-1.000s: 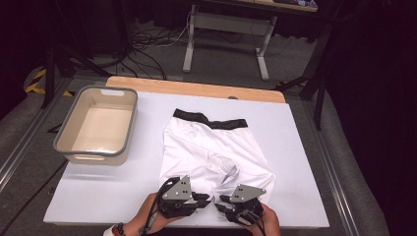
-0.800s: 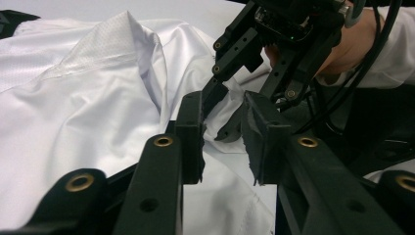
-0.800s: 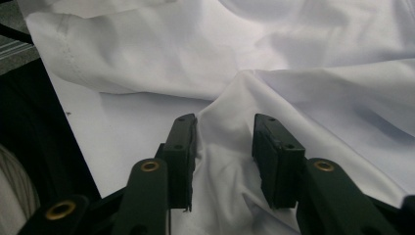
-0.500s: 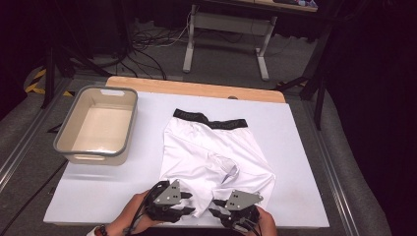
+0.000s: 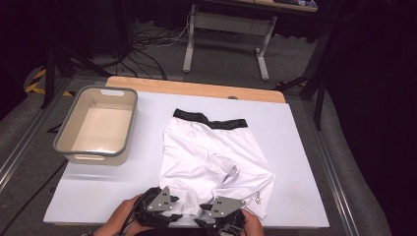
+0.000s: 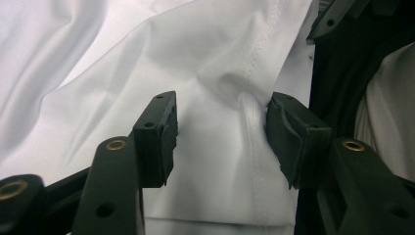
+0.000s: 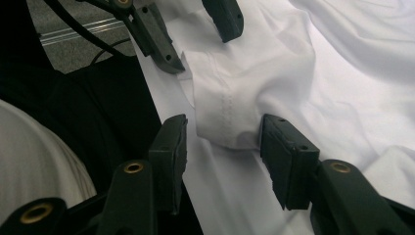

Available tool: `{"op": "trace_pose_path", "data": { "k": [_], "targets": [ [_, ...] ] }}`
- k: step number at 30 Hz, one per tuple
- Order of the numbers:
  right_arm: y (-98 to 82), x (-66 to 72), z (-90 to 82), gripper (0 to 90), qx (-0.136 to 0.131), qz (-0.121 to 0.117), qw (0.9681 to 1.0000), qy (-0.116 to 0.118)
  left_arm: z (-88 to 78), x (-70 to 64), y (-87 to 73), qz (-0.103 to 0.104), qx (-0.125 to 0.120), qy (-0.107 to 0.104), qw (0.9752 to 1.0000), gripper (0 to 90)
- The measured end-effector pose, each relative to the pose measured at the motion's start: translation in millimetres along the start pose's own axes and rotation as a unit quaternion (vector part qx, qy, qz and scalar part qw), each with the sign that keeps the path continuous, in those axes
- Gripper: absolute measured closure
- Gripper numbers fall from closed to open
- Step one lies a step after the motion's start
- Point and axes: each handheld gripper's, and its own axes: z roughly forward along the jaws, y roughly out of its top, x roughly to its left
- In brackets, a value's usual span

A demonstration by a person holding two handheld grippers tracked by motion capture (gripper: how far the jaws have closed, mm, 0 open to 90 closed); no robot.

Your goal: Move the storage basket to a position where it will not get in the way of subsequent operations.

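White stretch fabric, a pair of shorts (image 5: 216,157) with a black waistband (image 5: 210,119), lay flat near the middle of the bench (image 5: 295,147), waistband toward the far edge and the two leg hems toward the near edge, so its long axis ran from far to near; the cloth was smooth and slightly glossy, lightly wrinkled, with a small raised fold near the crotch and stitched hems; a grey bin (image 5: 97,125) stood well apart at the far left corner; the left gripper (image 5: 160,209) and the right gripper (image 5: 221,216) sat side by side at the near edge, each over its own leg hem, the left one at the left leg and the right one at the right leg, both about equally near the garment; in the left gripper view the left gripper's jaws stood apart with a bunched seam of hem between them, the pads not pressing it, and they had just been opening; in the right gripper view the right gripper's jaws were likewise apart around a folded corner of hem, loose of it, having just been opening too; any fresh grasp would likely need the jaws to close on those hems lying straight ahead of them.
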Motion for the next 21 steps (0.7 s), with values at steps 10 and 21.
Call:
{"op": "trace_pose_path", "data": {
  "k": [10, 21],
  "targets": [
    [6.5, -14.9, 0.5, 64.2, 0.015, -0.01, 0.9962, -0.086, -22.5, 28.1, -21.2, -0.035, 0.0, 0.03, 0.9989, 69.3],
    [8.7, -24.3, -1.6, 68.8, -0.004, -0.009, 0.9938, -0.111, -30.6, 36.1, -31.7, -0.062, -0.006, 0.051, 0.9967, 67.3]
  ]
}}
